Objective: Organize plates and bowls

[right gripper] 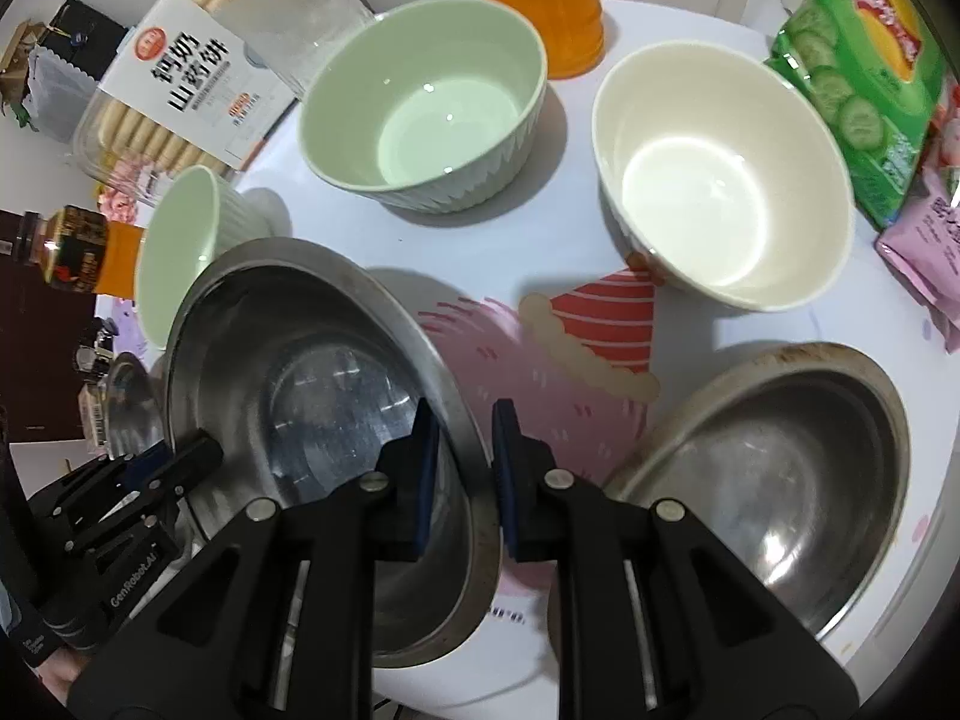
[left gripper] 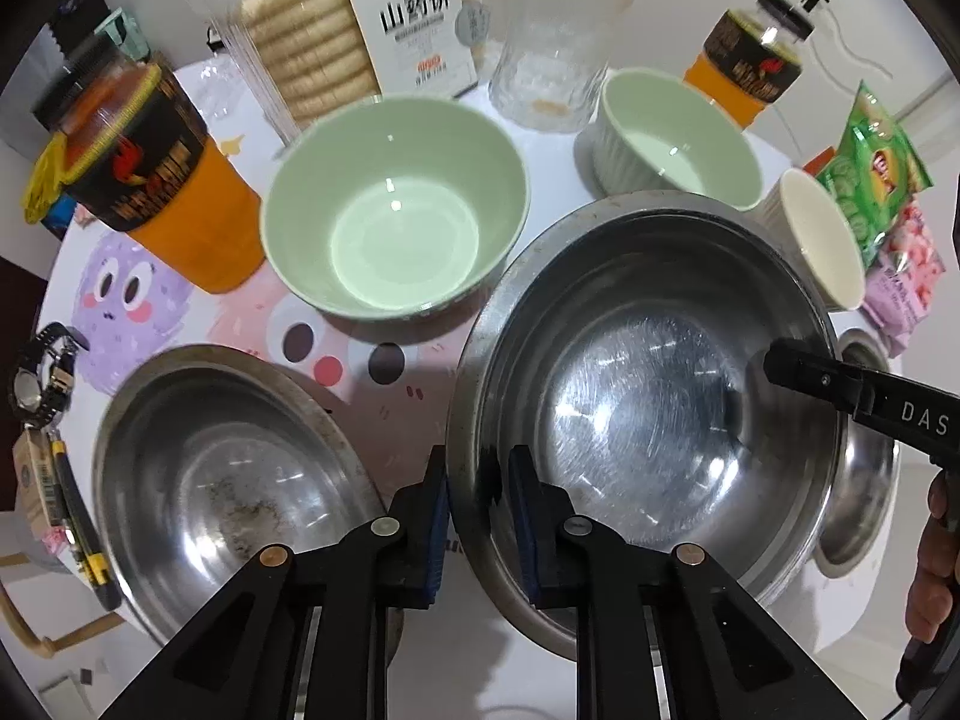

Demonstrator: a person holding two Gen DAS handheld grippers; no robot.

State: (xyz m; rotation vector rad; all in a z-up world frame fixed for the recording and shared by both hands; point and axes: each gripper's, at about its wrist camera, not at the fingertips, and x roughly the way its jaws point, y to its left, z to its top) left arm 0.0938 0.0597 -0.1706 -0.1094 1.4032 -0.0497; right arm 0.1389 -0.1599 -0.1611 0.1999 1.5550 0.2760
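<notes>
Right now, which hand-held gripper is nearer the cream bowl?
Right. The right hand-held gripper clamps the big steel bowl at its rim on the cream bowl side; the left hand-held gripper clamps the opposite rim, farther away.

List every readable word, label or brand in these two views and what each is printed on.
"钙奶山药饼": white sleeve on the biscuit box.
"DAS": side of the right gripper, cut off at the frame edge.
"GenRobot.AI": body of the left gripper.
Lay's logo: green chip bag.
Unreadable: small print on the biscuit box, orange jar labels, pink packet, barcode tag.
</notes>
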